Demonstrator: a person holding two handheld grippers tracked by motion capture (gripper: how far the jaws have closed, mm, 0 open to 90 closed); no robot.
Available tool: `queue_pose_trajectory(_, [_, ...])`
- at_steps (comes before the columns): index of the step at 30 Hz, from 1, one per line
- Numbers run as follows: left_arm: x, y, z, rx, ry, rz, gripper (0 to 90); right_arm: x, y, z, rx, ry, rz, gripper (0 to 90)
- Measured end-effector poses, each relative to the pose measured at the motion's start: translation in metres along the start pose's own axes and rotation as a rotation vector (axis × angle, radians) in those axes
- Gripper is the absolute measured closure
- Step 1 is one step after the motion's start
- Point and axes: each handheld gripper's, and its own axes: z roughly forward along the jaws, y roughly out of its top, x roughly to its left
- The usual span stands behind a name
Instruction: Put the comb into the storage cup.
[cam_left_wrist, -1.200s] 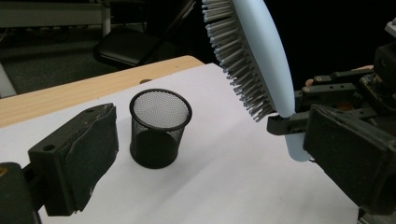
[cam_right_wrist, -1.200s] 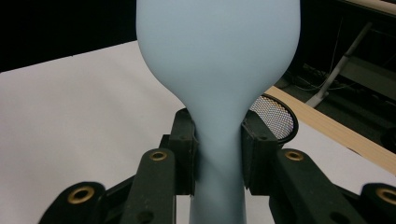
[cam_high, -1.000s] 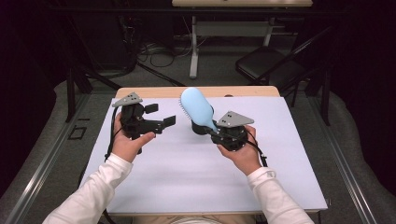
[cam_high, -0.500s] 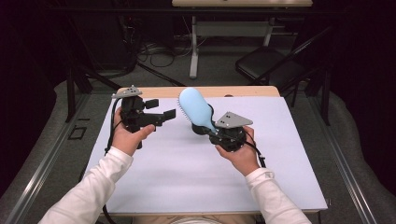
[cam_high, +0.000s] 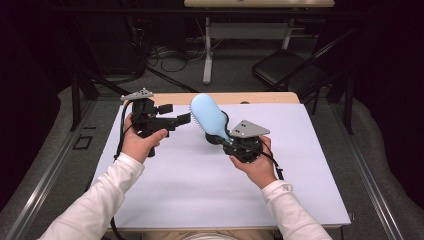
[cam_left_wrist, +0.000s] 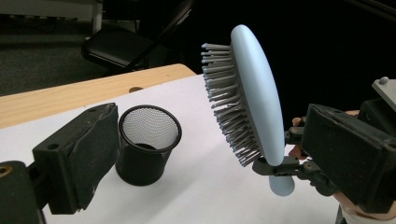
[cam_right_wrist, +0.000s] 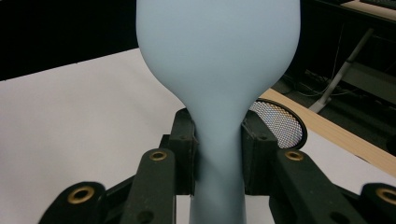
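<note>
Hairbrush handle clamped in right hand-held gripper

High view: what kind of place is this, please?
Probably a lab or recording workspace, not a home. A table covered in plain white paper stands among dark curtains, with loose cables on the floor and a folding chair behind it.

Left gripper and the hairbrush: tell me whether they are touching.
Apart. In the left gripper view, the left gripper has open jaws either side of the hairbrush, with clear table between the near pad and the bristles; the right gripper clamps its handle.
</note>
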Motion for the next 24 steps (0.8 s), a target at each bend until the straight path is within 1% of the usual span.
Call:
queue_pose_trajectory(5, [-0.001, 0.003, 0.003, 0.001, -0.011, -0.005, 4.8, 0.000, 0.000, 0.000, -0.004, 0.002, 0.005, 69.7])
queue_pose_trajectory(12, [-0.002, 0.006, 0.009, -0.002, -0.013, -0.020, 5.3, 0.001, -0.002, 0.002, -0.005, 0.004, 0.008, 69.7])
queue_pose_trajectory(19, [-0.002, 0.007, 0.013, -0.013, -0.024, -0.025, 9.0, 0.002, -0.001, 0.002, -0.008, 0.006, 0.006, 69.6])
queue_pose_trajectory(22, [-0.002, 0.008, 0.014, -0.006, -0.026, -0.030, 9.9, 0.002, -0.001, 0.001, -0.012, 0.007, 0.006, 69.6])
queue_pose_trajectory(24, [-0.002, 0.008, 0.016, -0.005, -0.028, -0.026, 10.6, 0.003, -0.001, 0.001, -0.013, 0.008, 0.006, 69.7])
